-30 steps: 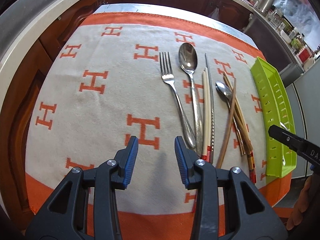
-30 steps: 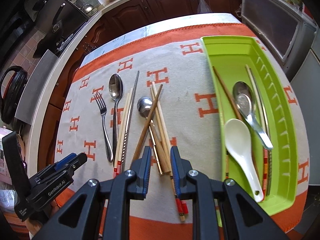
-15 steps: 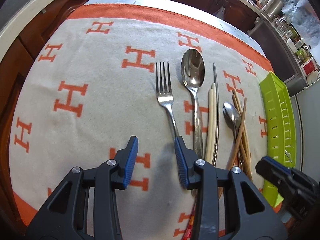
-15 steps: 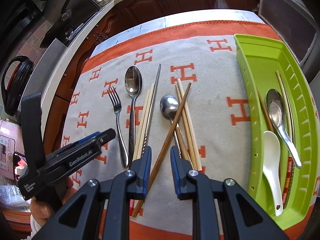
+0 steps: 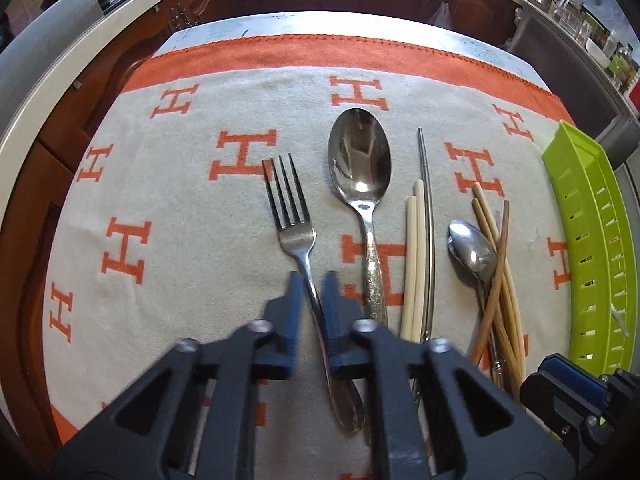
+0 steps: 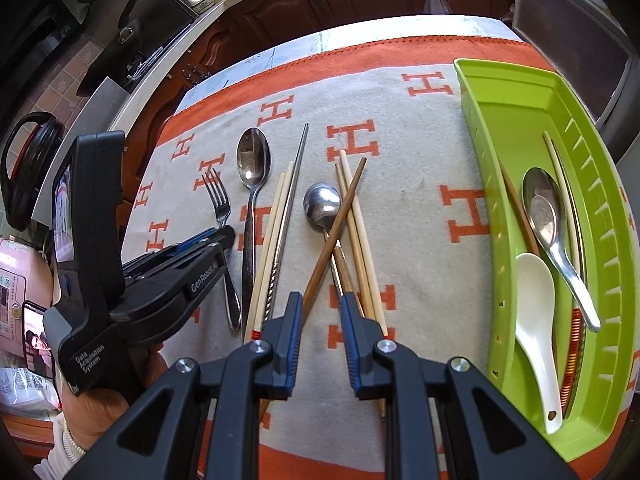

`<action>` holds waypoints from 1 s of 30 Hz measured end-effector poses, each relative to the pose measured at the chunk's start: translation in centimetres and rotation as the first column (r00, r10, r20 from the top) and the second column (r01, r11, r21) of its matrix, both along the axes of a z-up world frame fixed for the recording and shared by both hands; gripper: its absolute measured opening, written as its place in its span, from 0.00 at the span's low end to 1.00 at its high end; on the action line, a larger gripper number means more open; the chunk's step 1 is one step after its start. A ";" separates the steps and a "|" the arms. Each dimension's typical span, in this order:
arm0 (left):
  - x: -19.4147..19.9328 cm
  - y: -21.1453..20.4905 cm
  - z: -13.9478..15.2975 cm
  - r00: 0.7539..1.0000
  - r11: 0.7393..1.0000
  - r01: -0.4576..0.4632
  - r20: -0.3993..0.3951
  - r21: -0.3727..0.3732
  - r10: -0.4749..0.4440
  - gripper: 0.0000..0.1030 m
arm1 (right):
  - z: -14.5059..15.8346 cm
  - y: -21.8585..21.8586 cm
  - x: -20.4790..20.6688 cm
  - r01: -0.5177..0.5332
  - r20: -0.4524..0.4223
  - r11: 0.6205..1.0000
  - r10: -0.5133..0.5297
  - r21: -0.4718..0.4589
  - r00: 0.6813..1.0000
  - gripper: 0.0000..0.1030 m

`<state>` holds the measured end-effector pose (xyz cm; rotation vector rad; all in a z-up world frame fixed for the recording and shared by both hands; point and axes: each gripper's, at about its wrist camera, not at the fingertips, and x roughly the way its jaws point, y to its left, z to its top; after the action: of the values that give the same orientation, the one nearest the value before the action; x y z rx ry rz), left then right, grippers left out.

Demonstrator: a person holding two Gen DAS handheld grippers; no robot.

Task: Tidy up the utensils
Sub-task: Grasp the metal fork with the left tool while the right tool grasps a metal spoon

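Left wrist view: left gripper (image 5: 313, 280) is clamped on the fork (image 5: 295, 224) handle, tines pointing ahead; right gripper (image 6: 320, 308) hangs parted over the chopsticks (image 6: 352, 216), green tray (image 6: 612, 240) to its right

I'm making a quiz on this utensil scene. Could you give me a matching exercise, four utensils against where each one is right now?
Things:
1. silver metal fork
2. white ceramic soup spoon
3. large silver metal spoon
4. dark brown wooden chopstick

Places:
A. inside the lime green plastic tray
B. lying across the small silver spoon and pale chopsticks
C. handle between the fingers of the left gripper
D. on the cloth between the fork and the cream chopsticks

Pairs: 1-C, 2-A, 3-D, 4-B
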<state>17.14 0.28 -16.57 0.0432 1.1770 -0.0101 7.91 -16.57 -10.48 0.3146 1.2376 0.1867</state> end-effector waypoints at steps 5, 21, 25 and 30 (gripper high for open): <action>-0.5 2.0 0.1 0.999 0.992 -0.039 -0.007 -0.116 0.038 0.02 | 0.1 0.9 0.4 -0.039 0.015 0.999 0.039 -0.002 0.999 0.18; -4.9 9.6 2.2 0.993 0.964 -0.112 0.007 -0.241 0.117 0.02 | -2.4 5.2 8.5 -0.112 -0.036 0.972 0.122 0.206 0.992 0.19; -5.2 10.5 2.6 0.992 0.960 -0.112 0.020 -0.255 0.122 0.02 | -3.5 5.8 9.4 -0.088 -0.075 0.978 0.104 0.190 0.992 0.19; -5.3 11.4 2.6 0.992 0.953 -0.116 0.019 -0.279 0.126 0.02 | -4.2 6.3 9.9 -0.090 -0.087 0.984 0.104 0.155 0.991 0.18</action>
<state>11.81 11.67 -13.97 -0.2755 1.1303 -0.0658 17.82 -10.24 -14.68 0.3980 1.3368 0.3537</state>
